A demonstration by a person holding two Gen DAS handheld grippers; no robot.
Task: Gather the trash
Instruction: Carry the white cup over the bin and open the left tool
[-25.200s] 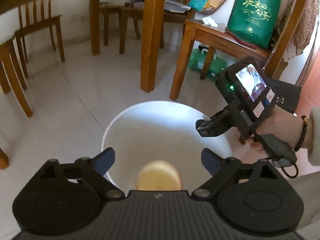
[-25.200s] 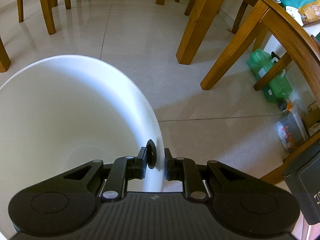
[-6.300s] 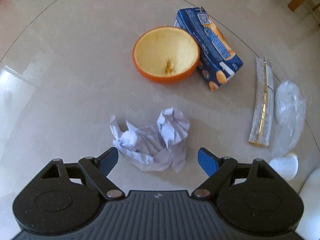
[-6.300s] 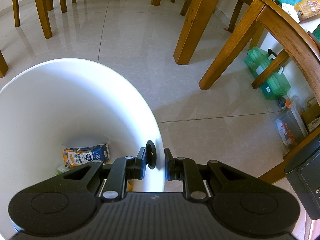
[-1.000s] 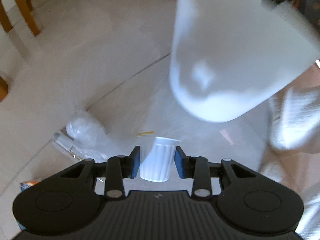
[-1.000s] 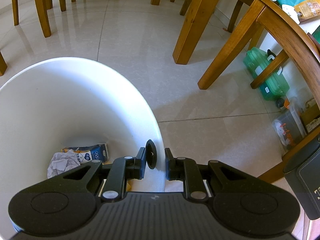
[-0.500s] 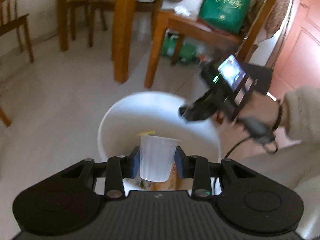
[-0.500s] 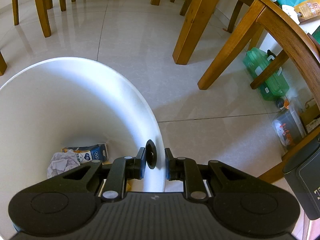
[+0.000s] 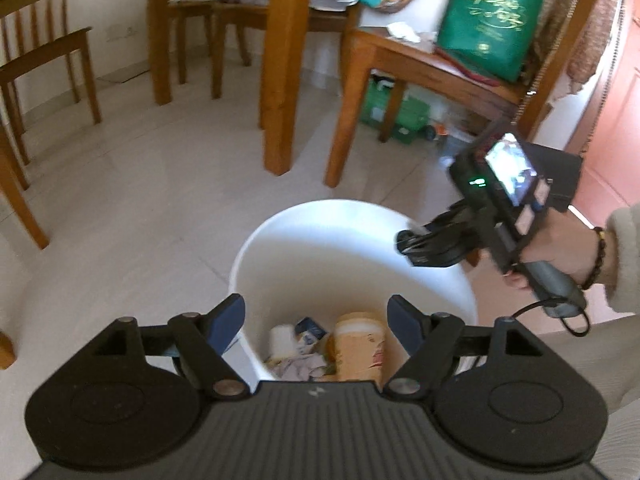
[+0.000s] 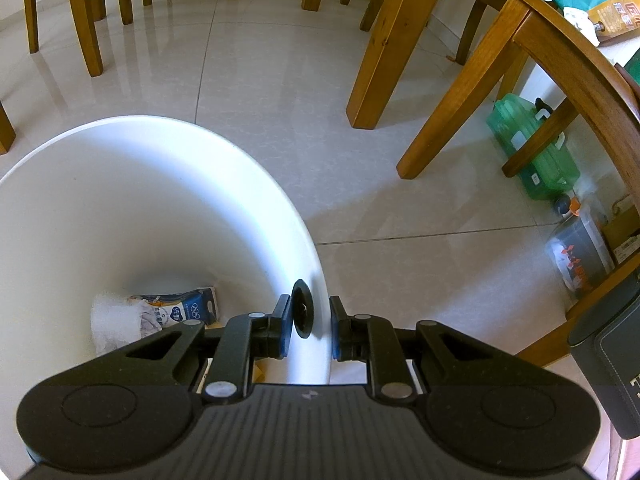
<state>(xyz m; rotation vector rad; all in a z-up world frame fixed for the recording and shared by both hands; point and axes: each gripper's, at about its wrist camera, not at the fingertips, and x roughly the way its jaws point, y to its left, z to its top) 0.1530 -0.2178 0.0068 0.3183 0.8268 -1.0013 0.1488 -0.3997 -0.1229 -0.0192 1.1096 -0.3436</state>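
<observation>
Cup [image 9: 281, 338] dropped into white bin [image 9: 320, 220], left gripper [image 9: 316, 322] fingers spread

The rim of the white bin [image 10: 168, 184] is clamped by the right gripper [image 10: 309, 330]. A carton [image 10: 182, 308] and crumpled paper [image 10: 114, 322] are seen inside.

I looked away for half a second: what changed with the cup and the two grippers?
The left gripper opened and let go of the small white cup, which now lies in the white bin. The right gripper stayed clamped on the bin's rim; the carton has not moved.
</observation>
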